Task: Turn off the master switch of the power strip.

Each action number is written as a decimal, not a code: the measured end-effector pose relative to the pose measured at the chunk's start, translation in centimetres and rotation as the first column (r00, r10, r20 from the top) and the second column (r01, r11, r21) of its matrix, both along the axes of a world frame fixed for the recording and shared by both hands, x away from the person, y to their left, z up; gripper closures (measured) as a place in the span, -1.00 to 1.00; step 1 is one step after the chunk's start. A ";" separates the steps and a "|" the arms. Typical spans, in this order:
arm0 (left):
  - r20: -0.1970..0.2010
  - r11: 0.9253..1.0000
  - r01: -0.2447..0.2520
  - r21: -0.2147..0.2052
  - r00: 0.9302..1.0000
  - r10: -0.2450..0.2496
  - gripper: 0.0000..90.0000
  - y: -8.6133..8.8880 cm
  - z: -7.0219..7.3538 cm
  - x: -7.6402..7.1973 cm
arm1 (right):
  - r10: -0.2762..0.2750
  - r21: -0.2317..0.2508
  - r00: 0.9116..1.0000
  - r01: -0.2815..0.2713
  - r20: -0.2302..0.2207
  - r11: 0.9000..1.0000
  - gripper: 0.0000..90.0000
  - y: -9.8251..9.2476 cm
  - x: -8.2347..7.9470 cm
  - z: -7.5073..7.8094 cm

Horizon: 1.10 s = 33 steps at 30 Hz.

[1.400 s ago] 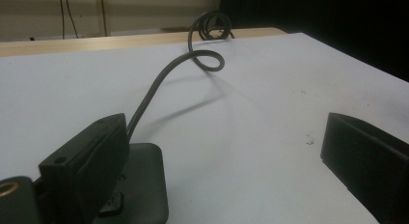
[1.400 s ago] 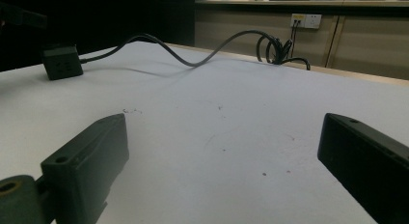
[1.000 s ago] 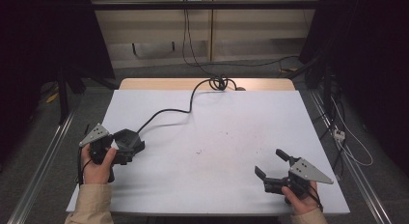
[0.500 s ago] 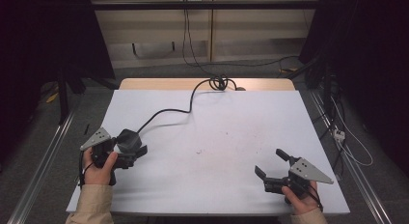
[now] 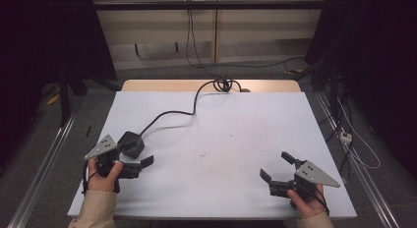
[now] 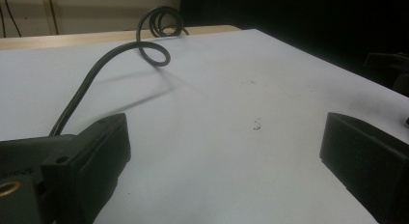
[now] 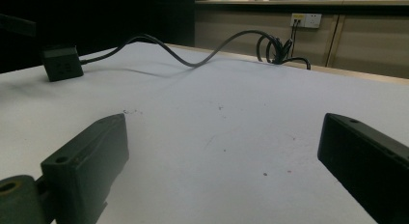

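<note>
The left gripper (image 5: 140,165) is resting at the near-left of the white table (image 5: 236,120), its 2 jaws spread wide and holding nothing. The black socket block (image 5: 131,143) is lying on the table just beside it, with its cable (image 5: 187,110) running to a coil at the far edge. The right gripper (image 5: 276,168) is sitting near-right, its jaws also gaping wide and gripping nothing.

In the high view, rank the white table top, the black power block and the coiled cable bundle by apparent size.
1. White table top, by far the largest.
2. Black power block.
3. Coiled cable bundle, slightly smaller, but it lies farther from the camera, so this order is unsure.
</note>
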<state>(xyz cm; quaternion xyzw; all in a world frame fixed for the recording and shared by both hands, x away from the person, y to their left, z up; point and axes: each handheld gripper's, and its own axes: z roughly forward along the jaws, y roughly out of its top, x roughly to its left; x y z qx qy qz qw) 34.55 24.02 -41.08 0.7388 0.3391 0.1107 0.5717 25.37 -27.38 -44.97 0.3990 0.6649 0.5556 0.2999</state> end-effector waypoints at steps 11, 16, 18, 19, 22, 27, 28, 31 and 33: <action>0.005 0.998 0.064 0.004 0.998 -0.064 -0.92 -0.5 -0.7 -0.5 | 0.001 0.000 1.000 -0.001 0.000 1.000 -0.92 0.0 0.0 0.0; -0.007 0.998 0.069 0.010 0.998 -0.069 -0.92 -0.5 -1.3 -0.7 | 0.000 0.001 1.000 0.000 -0.001 1.000 -0.92 0.0 0.0 0.0; -0.006 0.998 0.066 0.018 0.998 -0.065 -0.92 -0.4 -1.5 -0.7 | 0.000 0.001 1.000 0.000 -0.002 1.000 -0.92 0.0 0.0 0.0; -0.009 0.998 0.065 0.013 0.998 -0.065 -0.92 -0.3 -1.5 -0.8 | -0.001 0.001 1.000 0.001 -0.002 1.000 -0.92 0.0 0.0 0.0; -0.006 0.998 0.067 0.019 0.998 -0.067 -0.92 -0.2 -1.6 -0.9 | 0.001 0.001 1.000 -0.001 -0.003 1.000 -0.92 0.0 0.0 0.0; -0.005 0.997 0.072 0.015 0.997 -0.072 -0.92 0.1 -1.9 -1.0 | 0.002 -0.001 1.000 -0.002 -0.003 1.000 -0.92 0.1 0.0 0.0; -0.006 0.997 0.073 0.017 0.997 -0.073 -0.92 0.1 -1.9 -1.0 | 0.002 -0.001 1.000 -0.002 -0.003 1.000 -0.92 0.1 0.0 0.0; -0.008 0.997 0.075 0.020 0.997 -0.075 -0.92 0.2 -2.1 -1.1 | 0.002 -0.001 1.000 -0.002 -0.003 1.000 -0.92 0.0 0.0 -0.1; -0.010 0.997 0.074 0.021 0.997 -0.074 -0.92 0.4 -2.2 -1.1 | 0.003 -0.001 1.000 -0.003 -0.003 1.000 -0.92 0.0 0.0 -0.1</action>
